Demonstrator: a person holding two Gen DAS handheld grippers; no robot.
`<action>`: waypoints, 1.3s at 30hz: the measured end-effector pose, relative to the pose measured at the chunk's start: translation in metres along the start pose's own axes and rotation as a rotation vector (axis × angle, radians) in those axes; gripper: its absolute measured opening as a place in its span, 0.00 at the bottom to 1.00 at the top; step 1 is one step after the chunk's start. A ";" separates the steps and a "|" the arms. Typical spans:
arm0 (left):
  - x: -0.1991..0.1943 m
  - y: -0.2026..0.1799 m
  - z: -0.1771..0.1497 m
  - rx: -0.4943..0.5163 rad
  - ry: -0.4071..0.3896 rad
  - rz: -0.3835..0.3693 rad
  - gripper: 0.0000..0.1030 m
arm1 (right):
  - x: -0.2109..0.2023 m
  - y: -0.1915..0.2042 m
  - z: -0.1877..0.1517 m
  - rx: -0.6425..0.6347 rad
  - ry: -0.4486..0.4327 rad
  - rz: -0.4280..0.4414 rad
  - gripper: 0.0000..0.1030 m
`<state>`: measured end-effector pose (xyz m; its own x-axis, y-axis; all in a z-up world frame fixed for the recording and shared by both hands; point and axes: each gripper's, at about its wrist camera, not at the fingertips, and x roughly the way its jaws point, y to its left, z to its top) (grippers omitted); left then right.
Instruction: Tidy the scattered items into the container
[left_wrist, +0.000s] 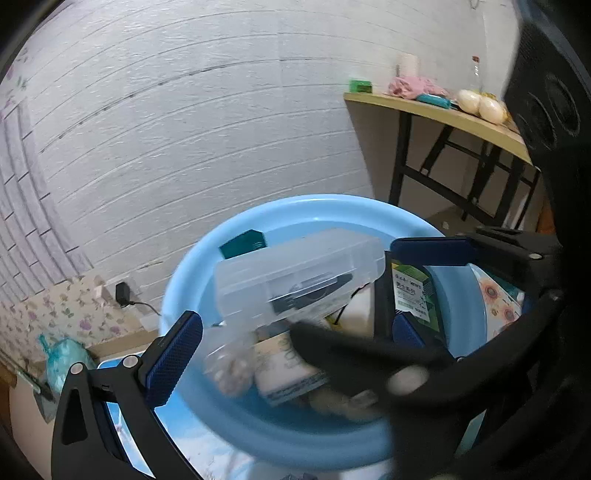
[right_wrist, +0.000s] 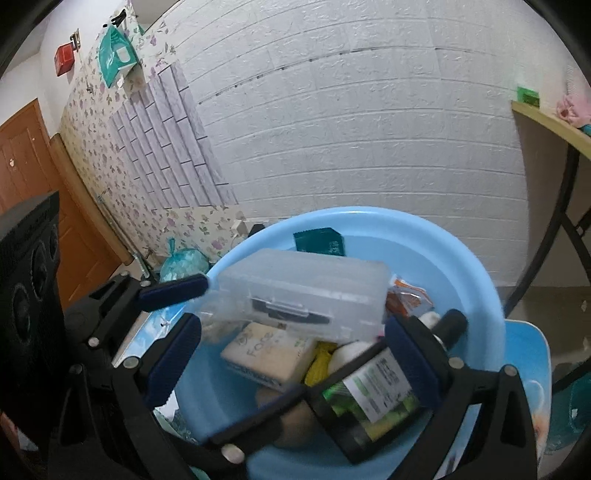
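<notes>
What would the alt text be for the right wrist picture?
A light blue plastic basin holds a clear plastic case, a face tissue pack and a dark bottle with a green label between the right gripper fingers.

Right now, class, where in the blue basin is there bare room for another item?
Bare: the far-right basin wall between teal packet and orange packet; the near-left floor beside the tissue pack. Crowded: the centre, under the clear box and around the bottle.
</notes>
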<state>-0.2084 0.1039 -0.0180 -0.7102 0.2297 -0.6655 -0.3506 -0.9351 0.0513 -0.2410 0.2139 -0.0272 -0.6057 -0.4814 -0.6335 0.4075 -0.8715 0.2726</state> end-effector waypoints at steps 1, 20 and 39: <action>-0.004 0.003 0.000 -0.019 -0.003 -0.003 1.00 | -0.004 -0.001 0.000 0.015 -0.001 0.002 0.99; -0.118 0.023 -0.023 -0.107 -0.119 0.088 1.00 | -0.100 0.046 -0.012 0.012 -0.093 0.005 0.99; -0.142 0.017 -0.062 -0.167 -0.011 0.207 1.00 | -0.129 0.067 -0.058 -0.005 -0.097 -0.067 0.99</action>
<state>-0.0755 0.0390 0.0313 -0.7633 0.0307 -0.6453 -0.0918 -0.9939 0.0614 -0.0962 0.2225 0.0308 -0.6951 -0.4294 -0.5766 0.3675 -0.9016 0.2284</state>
